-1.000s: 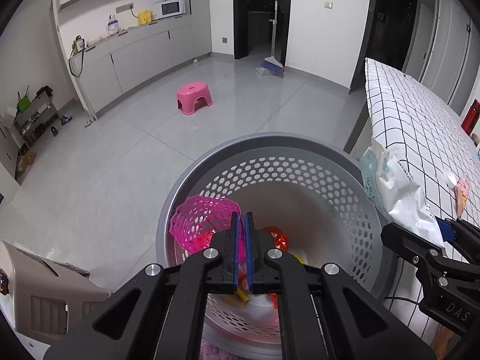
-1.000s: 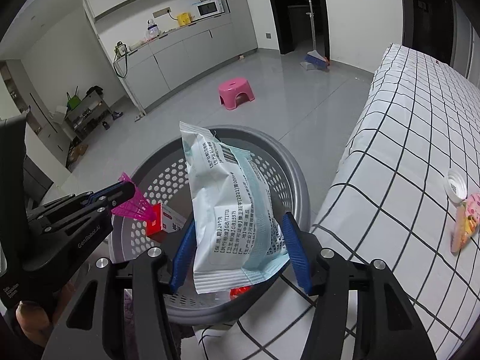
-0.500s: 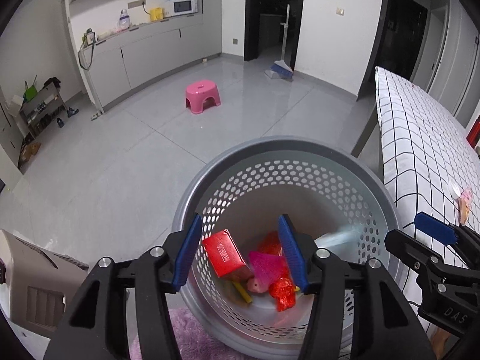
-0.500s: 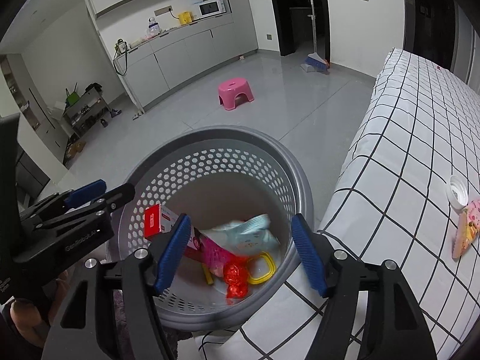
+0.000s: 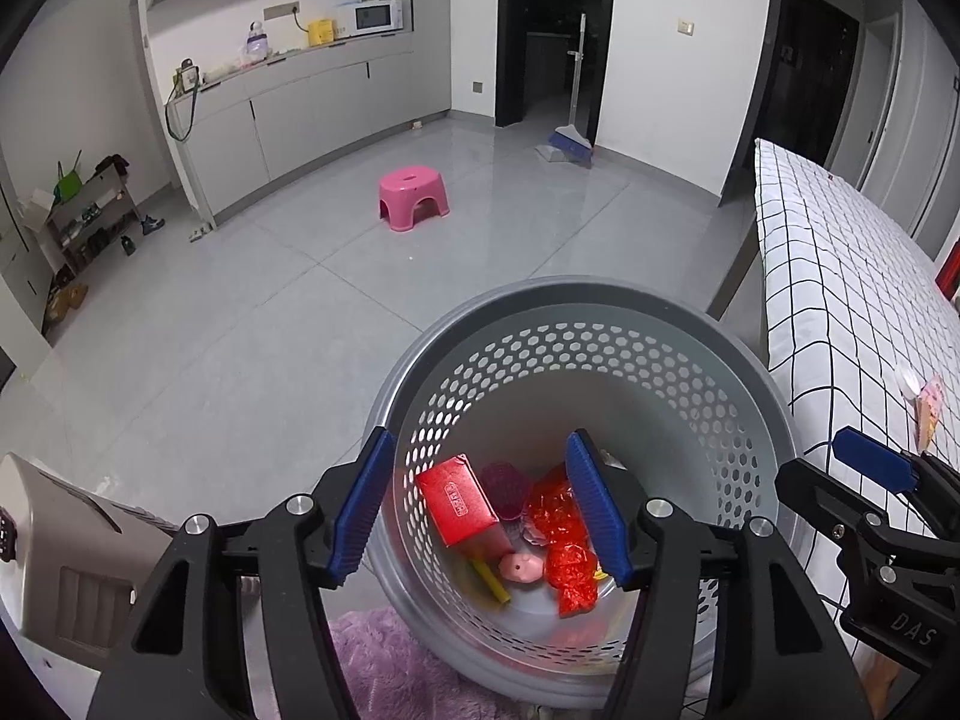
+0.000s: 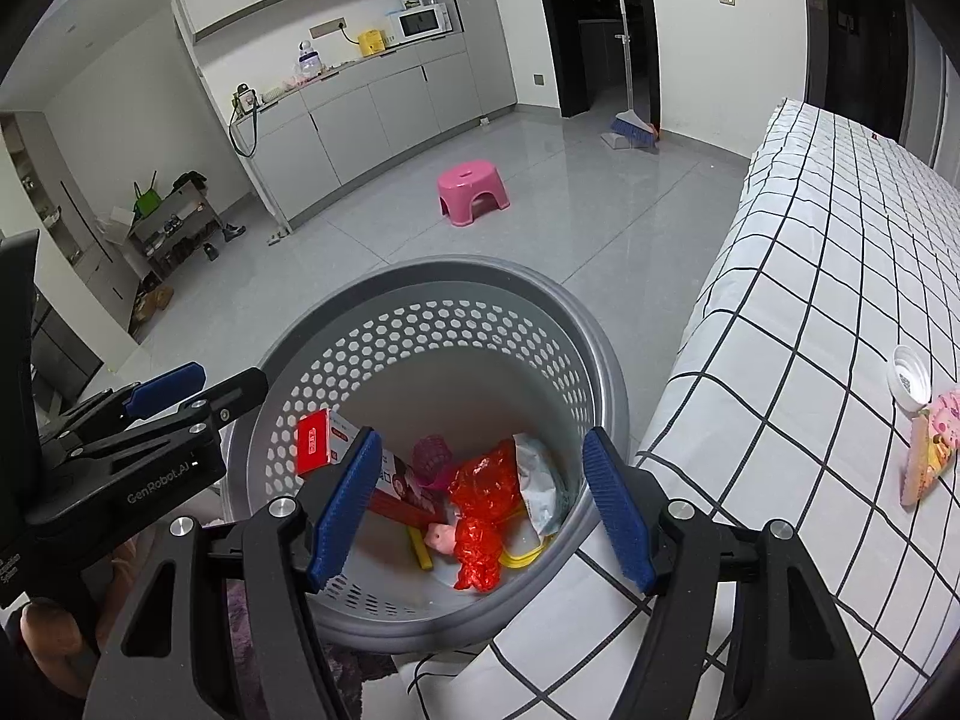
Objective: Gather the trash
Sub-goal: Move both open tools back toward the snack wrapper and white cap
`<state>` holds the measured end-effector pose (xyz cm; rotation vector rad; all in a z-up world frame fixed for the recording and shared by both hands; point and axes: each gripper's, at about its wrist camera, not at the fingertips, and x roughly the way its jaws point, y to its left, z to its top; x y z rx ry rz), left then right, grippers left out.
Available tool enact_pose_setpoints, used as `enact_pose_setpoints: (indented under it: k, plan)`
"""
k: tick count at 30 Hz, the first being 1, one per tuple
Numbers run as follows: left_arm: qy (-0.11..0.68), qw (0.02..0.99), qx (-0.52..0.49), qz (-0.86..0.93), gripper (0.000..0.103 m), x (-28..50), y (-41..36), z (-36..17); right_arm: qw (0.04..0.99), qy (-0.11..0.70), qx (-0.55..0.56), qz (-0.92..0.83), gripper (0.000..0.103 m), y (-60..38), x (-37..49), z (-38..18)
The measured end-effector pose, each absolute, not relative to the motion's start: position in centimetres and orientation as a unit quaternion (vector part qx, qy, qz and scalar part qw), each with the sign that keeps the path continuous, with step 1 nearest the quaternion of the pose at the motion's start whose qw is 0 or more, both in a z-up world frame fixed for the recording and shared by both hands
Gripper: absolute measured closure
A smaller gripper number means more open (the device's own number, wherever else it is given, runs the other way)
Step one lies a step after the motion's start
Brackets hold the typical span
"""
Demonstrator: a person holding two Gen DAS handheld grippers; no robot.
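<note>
A grey perforated basket stands on the floor beside the table; it also shows in the right wrist view. Inside lie a red box, a pink net cup, red crinkled wrappers, and a white-blue packet. My left gripper is open and empty above the basket. My right gripper is open and empty above the basket's near side. On the checked tablecloth lie a white cap and a pink-yellow wrapper.
A pink stool stands on the grey floor. A broom and dustpan lean by the dark doorway. Cabinets line the far wall. A purple rug lies under the basket. A beige appliance sits at the lower left.
The left gripper opened and dropped the pink net cup into the basket. The right gripper let the white-blue packet fall in. Both have drawn back slightly.
</note>
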<state>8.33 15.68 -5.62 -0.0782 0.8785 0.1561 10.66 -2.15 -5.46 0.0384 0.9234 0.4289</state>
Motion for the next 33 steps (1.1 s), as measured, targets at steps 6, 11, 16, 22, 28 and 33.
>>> enact_pose_setpoints:
  k: [6,11,16,22,28,33]
  plan:
    - [0.425,0.901,-0.039,0.079,0.041,7.9,16.0,-5.5,0.872,0.446,0.023,0.202,0.036,-2.3,10.5,-5.5]
    - [0.424,0.901,-0.04,0.078,0.038,7.3,16.0,-5.4,0.873,0.445,0.025,0.199,0.036,-2.4,10.2,-5.3]
    - [0.419,0.904,-0.04,0.077,0.035,6.8,16.0,-4.9,0.875,0.441,0.027,0.197,0.036,-2.5,9.6,-4.9]
    - [0.411,0.908,-0.039,0.074,0.032,6.0,15.7,-4.3,0.879,0.434,0.032,0.192,0.036,-3.0,8.5,-4.4]
    - [0.406,0.911,-0.036,0.064,0.03,5.0,14.9,-3.6,0.883,0.429,0.037,0.186,0.036,-3.9,7.4,-4.1]
    - [0.399,0.915,-0.029,0.054,0.027,4.2,13.6,-3.0,0.888,0.422,0.041,0.179,0.036,-5.0,6.3,-3.7]
